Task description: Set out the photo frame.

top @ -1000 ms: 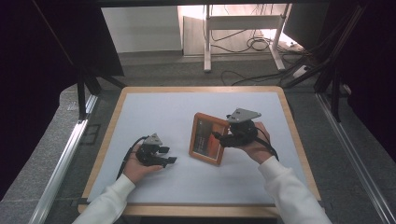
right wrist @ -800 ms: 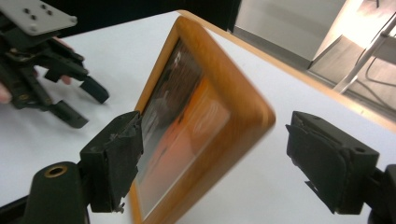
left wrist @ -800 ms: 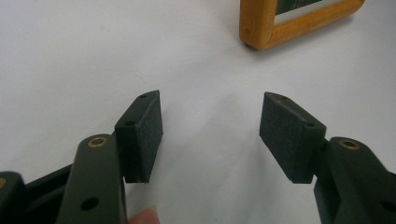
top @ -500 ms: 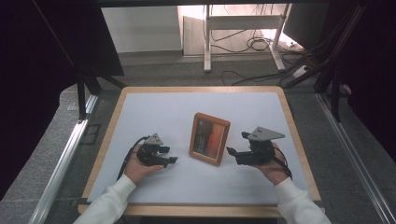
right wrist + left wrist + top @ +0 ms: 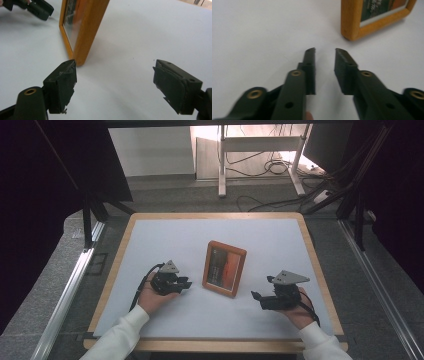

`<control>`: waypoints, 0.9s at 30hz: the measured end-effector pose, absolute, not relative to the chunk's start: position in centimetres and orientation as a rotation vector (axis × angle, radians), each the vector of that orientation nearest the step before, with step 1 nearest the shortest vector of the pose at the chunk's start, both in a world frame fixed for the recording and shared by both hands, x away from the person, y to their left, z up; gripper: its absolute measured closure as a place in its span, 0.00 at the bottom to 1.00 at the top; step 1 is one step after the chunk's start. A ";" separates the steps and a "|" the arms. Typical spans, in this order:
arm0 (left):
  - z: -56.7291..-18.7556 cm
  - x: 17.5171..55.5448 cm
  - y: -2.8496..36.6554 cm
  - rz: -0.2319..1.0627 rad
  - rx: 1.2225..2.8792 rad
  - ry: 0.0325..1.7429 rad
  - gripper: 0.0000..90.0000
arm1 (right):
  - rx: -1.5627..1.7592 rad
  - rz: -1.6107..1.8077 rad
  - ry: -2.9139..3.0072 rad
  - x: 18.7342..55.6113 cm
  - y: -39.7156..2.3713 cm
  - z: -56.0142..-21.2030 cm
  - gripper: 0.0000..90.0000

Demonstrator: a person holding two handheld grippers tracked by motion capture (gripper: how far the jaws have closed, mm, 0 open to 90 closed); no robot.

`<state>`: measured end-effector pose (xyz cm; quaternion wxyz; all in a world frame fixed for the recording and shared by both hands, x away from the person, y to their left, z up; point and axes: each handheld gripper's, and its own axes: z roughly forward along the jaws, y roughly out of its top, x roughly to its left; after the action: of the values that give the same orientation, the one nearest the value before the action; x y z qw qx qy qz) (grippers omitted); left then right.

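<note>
Left hand-held gripper (image 5: 184, 284) just narrowed, empty, right hand-held gripper (image 5: 256, 296) wide apart

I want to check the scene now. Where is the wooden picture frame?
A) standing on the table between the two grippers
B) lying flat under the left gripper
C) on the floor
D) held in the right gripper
A: the picture frame stands on the table, touched by neither gripper.

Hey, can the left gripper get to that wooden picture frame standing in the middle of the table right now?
Probably yes. Only bare white table lies between the left gripper and the upright orange-brown wooden picture frame; its jaws, just narrowed, hold nothing.
</note>
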<state>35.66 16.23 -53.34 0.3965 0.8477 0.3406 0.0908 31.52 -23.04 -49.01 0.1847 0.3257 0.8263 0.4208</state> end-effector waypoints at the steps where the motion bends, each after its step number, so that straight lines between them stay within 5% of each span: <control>1: -53.2 35.9 16.1 0.234 2.144 0.863 0.87 | 0.919 1.182 2.331 31.5 -23.1 -49.1 0.22; 7: -53.1 37.6 14.9 0.245 2.141 0.873 0.99 | 0.918 1.165 2.340 31.5 -23.0 -49.4 0.21; 27: -53.6 39.6 11.5 0.214 2.166 0.817 1.00 | 0.926 1.136 2.343 31.5 -23.4 -49.9 0.21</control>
<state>39.58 11.50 -53.57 0.3971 0.8551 0.3224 0.0845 31.53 -23.44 -49.93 0.1878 0.3290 0.8327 0.4038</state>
